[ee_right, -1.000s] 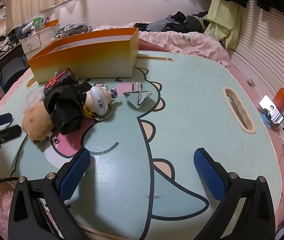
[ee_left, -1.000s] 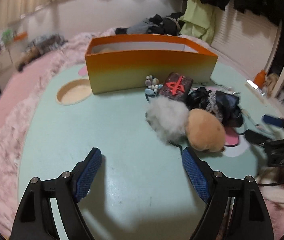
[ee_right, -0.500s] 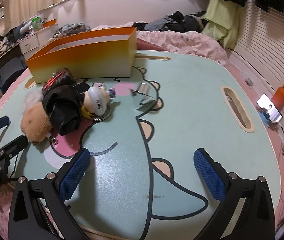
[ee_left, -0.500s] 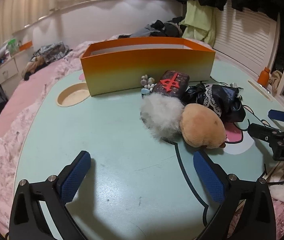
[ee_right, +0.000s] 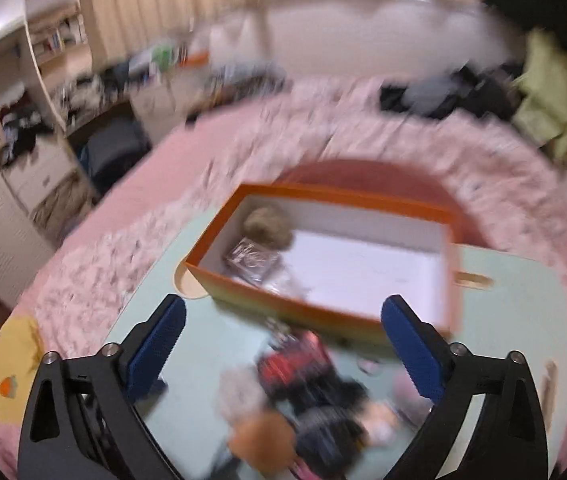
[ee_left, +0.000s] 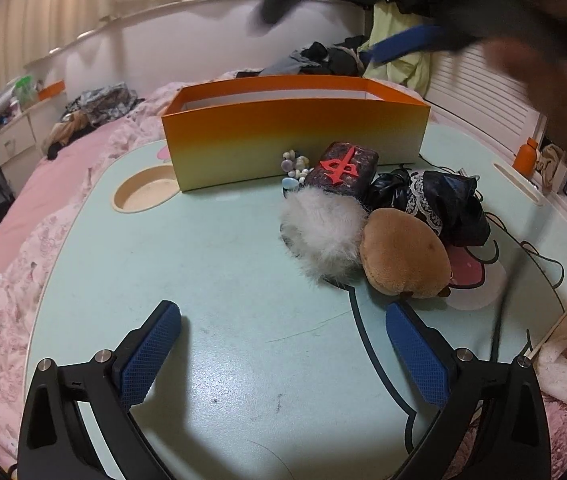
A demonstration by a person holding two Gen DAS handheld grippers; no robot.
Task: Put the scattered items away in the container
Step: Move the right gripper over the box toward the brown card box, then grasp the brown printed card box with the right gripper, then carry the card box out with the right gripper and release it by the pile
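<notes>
Two grippers were ours, and both had their blue pads spread wide with nothing between them: the left gripper (ee_left: 283,354) hung low over the mint table (ee_left: 203,264), the right gripper (ee_right: 283,344) sat high, looking down through heavy blur. Our landmark was the orange container (ee_left: 295,132), standing at the far side of the table. Just in front of its long wall lay the scatter: a cluster of small pebbles (ee_left: 293,164) right against the wall, a dark block with a red mark (ee_left: 343,168) beside them, a black lace-trimmed bundle (ee_left: 439,204) nearer its right end, and closer to us a white fluffy puff (ee_left: 323,232) touching a tan plush (ee_left: 403,258). From the right wrist view we saw into the container (ee_right: 323,312): a brownish furry lump (ee_right: 267,226) and something shiny and crinkled (ee_right: 253,260) sat in its left end. The pile in front (ee_right: 307,396) was too smeared there to sort out.
</notes>
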